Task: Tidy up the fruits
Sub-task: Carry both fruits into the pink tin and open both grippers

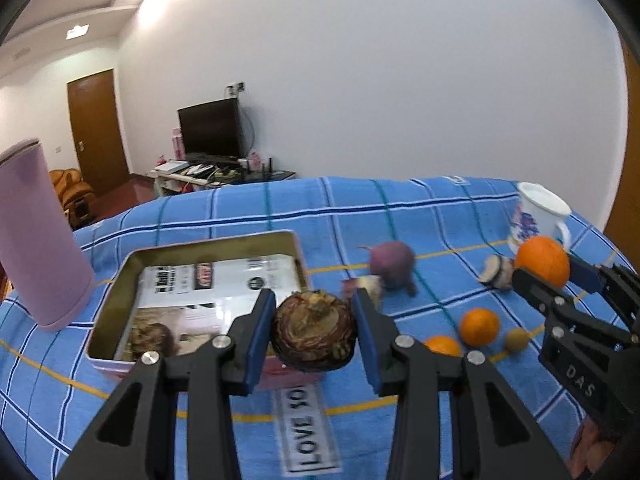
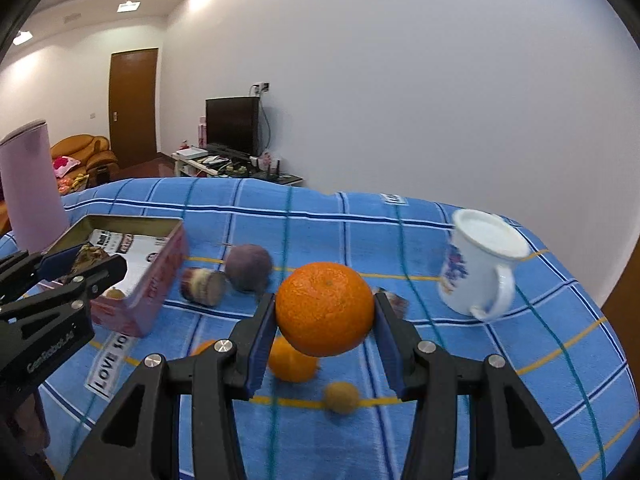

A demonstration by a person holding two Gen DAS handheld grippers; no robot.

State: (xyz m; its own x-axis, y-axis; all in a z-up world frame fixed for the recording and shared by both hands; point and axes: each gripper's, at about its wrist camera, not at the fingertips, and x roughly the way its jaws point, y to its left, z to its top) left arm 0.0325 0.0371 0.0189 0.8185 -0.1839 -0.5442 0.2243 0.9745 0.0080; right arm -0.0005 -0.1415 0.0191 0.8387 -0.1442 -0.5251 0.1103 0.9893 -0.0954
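Pinching a brown scaly round fruit (image 1: pixel 315 334), left gripper (image 1: pixel 315 330) fingers, right gripper (image 2: pixel 325 312) fingers clamping a glossy orange (image 2: pixel 325 309)

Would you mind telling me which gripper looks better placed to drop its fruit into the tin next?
Probably the left. The left gripper, shut on the brown fruit, hangs right at the tin, while the right gripper holds its orange off to the tin's right.
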